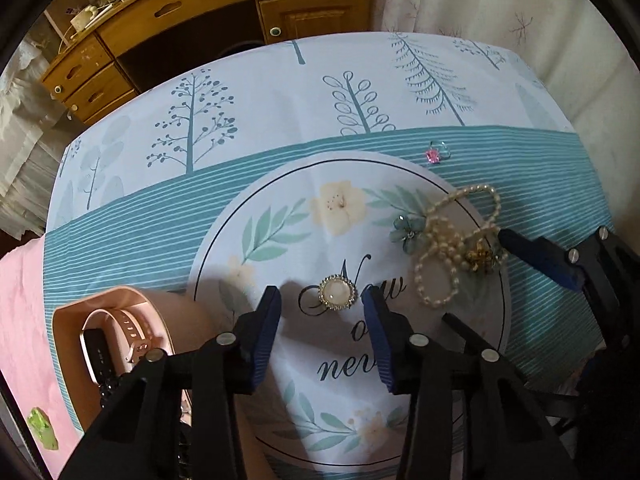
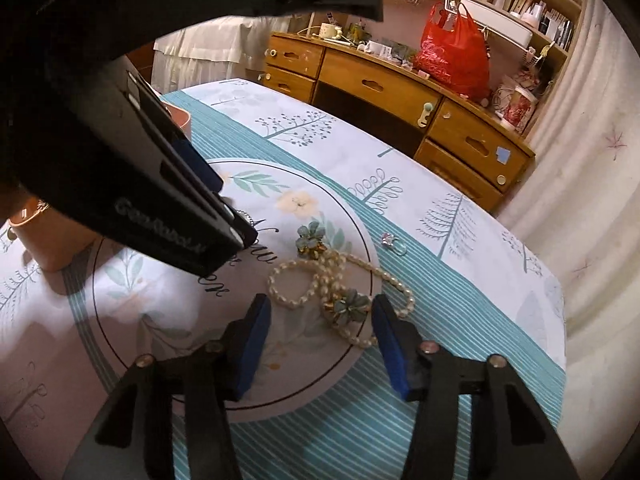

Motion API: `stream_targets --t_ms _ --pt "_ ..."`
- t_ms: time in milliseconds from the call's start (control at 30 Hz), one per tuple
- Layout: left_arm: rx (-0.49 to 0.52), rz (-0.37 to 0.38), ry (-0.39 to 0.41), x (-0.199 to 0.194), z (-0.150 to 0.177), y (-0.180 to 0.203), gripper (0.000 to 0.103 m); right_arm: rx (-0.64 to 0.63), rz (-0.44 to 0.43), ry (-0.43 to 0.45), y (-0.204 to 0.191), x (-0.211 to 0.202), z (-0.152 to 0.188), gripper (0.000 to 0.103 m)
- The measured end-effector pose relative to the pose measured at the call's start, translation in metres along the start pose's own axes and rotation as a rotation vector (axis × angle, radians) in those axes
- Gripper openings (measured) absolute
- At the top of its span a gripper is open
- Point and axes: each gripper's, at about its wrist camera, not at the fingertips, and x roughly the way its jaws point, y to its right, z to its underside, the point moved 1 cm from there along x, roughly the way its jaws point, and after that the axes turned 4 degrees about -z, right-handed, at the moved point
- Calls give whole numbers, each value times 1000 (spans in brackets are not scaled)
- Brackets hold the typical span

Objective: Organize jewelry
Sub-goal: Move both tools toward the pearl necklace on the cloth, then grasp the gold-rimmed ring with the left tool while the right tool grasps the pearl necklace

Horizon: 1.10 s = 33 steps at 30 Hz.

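Observation:
A round pearl brooch (image 1: 337,292) lies on the printed circle of the tablecloth, just ahead of my open left gripper (image 1: 322,300), between its blue fingertips. A pearl necklace (image 1: 452,240) lies in a heap to its right with two blue flower earrings (image 1: 410,231). My right gripper (image 2: 320,312) is open, its fingertips on either side of one flower earring (image 2: 352,305) on the necklace (image 2: 320,276). A pink-stone ring (image 1: 436,154) lies farther back; it also shows in the right wrist view (image 2: 392,242). A pink box (image 1: 120,320) at left holds a pink watch (image 1: 120,340).
A wooden desk (image 2: 380,84) with drawers stands beyond the table, carrying a red bag (image 2: 452,56) and clutter. Curtains hang at right. A pink cloth (image 1: 24,320) covers the table's left end, with a green object (image 1: 42,428) on it.

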Motion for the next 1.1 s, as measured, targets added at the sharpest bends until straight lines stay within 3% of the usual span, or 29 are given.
stream_targets --t_ms 33,133,200,367,767,1100 --pt "-7 4 3 0 0 -1 38 2 -3 0 1 0 0 49" --pt "-19 42 4 1 -1 -1 21 13 -6 -3 5 1 0 40" --pt "-13 38 8 0 -1 2 17 26 2 -7 8 2 0 34" --pt "-14 54 31 -1 2 4 17 32 30 -14 9 3 0 25" --pt "-32 88 25 -5 -3 -13 17 45 62 -24 -1 -4 -1 25" --pt "2 111 68 -40 6 -30 17 111 77 -25 -29 -31 -13 25"
